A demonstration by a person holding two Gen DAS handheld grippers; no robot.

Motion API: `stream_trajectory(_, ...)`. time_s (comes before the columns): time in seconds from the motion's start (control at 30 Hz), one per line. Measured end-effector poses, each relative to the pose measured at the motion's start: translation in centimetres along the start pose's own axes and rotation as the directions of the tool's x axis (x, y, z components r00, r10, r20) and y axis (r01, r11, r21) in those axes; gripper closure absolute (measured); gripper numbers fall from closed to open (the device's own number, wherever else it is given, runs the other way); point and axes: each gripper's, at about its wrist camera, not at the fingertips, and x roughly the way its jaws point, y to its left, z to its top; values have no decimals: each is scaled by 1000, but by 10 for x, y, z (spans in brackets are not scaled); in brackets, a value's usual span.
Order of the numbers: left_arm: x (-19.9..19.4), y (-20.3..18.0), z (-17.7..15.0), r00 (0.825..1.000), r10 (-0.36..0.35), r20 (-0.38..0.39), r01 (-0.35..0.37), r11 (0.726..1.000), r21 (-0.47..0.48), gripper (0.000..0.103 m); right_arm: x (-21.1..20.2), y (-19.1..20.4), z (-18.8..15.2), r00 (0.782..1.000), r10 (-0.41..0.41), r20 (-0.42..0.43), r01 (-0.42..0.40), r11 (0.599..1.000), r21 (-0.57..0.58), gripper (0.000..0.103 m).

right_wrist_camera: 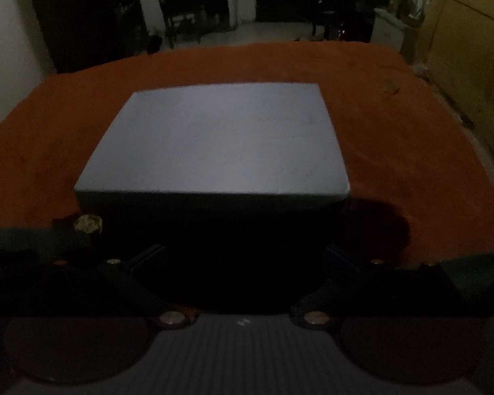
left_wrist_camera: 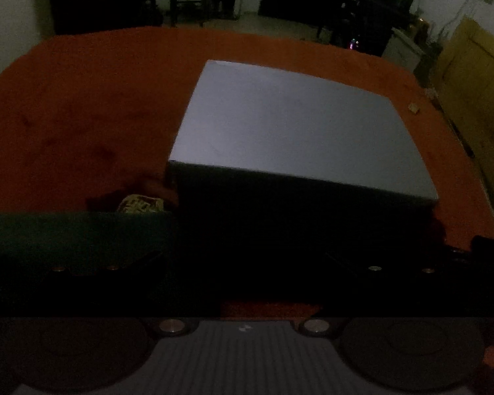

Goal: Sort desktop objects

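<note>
Darkness swallows the grey box's (right_wrist_camera: 210, 138) front and both tongs.

Ahead of both grippers a box (right_wrist_camera: 214, 138) showed a plain pale grey-blue lid and near-black front. It sat on a rust-orange cloth (right_wrist_camera: 411, 151) without pattern. Left of the right gripper's fingers lay a yellowish, mottled wrapper (right_wrist_camera: 88, 223). Far right, a small tan piece (left_wrist_camera: 413, 108) matched the ochre-yellow door (left_wrist_camera: 471, 75) beyond.
</note>
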Motion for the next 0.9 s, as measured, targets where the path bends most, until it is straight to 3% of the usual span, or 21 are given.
stream_trajectory(0.23, -6, -4, -8, 1000, 4, 1, -4, 1000, 1, 1, 10, -8, -2, 997, -34, -63, 36, 999, 23, 0)
stream_trajectory(0.63, -3, -7, -12, 999, 31, -28, -31, 999, 25, 0, 21, -4, -5, 992, -88, -92, 85, 995, -44, 0)
stream_trajectory(0.9, -5, -9, -13, 999, 24, -36, -23, 999, 24, 1, 21, -15, -2, 992, -72, -100, 72, 997, -8, 0)
